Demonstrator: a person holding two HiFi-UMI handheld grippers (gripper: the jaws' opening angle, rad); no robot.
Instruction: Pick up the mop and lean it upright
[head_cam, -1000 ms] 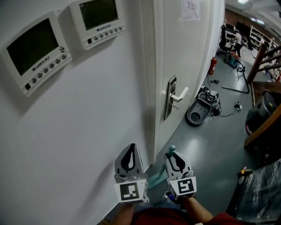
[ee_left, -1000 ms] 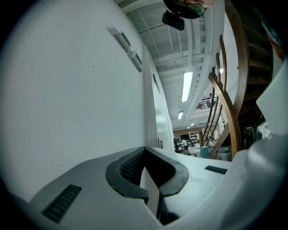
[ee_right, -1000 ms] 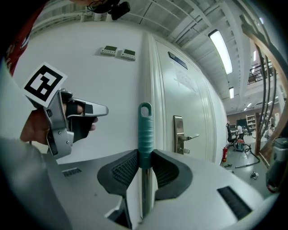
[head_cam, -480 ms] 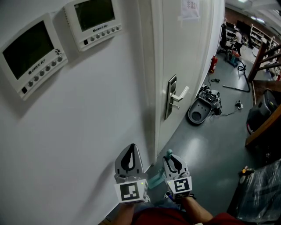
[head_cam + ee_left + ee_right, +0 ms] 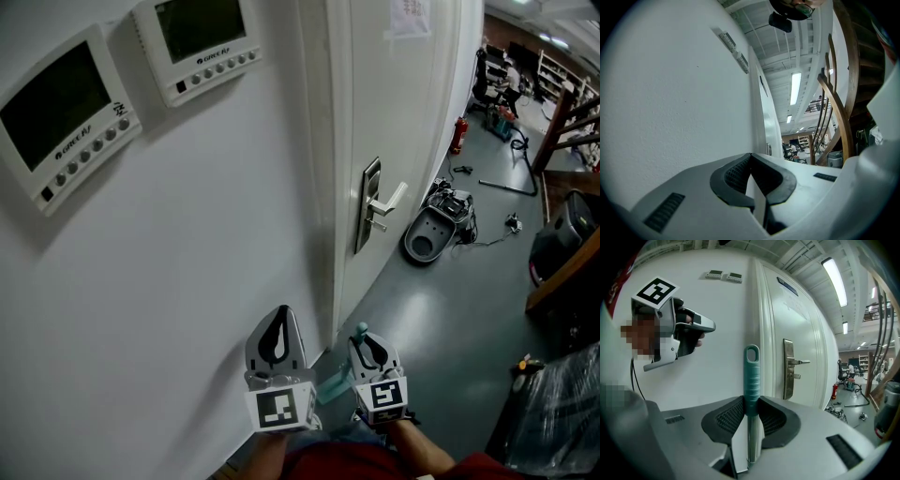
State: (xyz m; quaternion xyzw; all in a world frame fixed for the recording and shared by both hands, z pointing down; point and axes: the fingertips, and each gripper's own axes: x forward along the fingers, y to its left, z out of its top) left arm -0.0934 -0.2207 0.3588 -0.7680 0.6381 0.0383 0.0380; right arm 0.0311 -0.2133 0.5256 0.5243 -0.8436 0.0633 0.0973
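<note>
Mop handle point(image 5: 751, 376), with teal grip, is shown upright and clamped between the pads of the right hand-held gripper point(image 5: 751, 401), at 6 o'clock in the head view. Its hanging loop projects beyond the pads. The left hand-held gripper point(image 5: 750, 157) is seen at 9 o'clock of the right one, jaws pressed together on nothing, facing the white wall point(image 5: 187, 234). A door lever point(image 5: 386, 202) is seen at 12 o'clock of the mop.
</note>
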